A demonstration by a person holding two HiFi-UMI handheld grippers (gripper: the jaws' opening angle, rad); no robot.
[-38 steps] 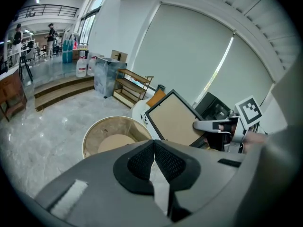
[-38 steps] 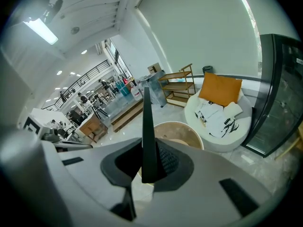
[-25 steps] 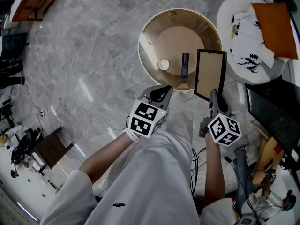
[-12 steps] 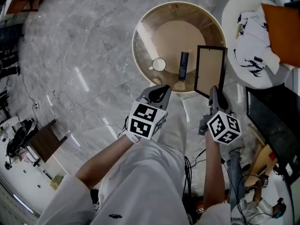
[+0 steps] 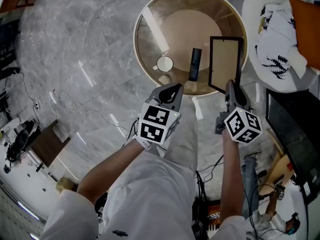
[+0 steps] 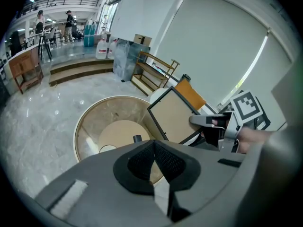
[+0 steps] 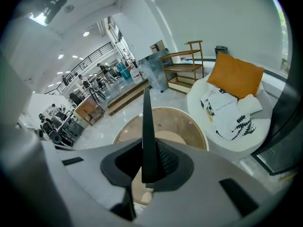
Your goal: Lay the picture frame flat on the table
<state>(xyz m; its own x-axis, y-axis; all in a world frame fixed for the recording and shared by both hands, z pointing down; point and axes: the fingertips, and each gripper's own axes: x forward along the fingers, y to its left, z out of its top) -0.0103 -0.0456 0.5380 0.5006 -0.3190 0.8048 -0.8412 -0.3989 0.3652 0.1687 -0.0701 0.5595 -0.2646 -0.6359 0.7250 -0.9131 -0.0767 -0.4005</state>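
Over the near-right part of the round glass table (image 5: 145, 21), the picture frame (image 5: 225, 61) hangs in the air. The right gripper (image 5: 231, 88) has it clenched by the middle of its near edge, and the frame stretches away from the jaws toward the table centre. In the right gripper view the frame (image 7: 146, 131) shows edge-on, a thin dark blade rising straight from between the pads, so the bite is on the moulding only. The left gripper (image 5: 171, 90) is alongside w/ nothing in it, pads pressed together, pointing at the table's near rim.

A dark remote (image 5: 195, 64) lies just left of the frame, a white mug (image 5: 164, 63) further left; both are apart from it. Can't tell if the frame's far edge touches the glass yet.

Handling, as I'd judge it: light and stiff, a thin flat board w/ a narrow border, prob. glazed on one face, so fragile, and it's going onto a glass top. Held at one edge, the whole length is lever, so it may swing or twist in the pads. Best hold is mid-edge on the moulding, as now. The free tong could steady a side edge while it's tipped flat, clear of the remote.
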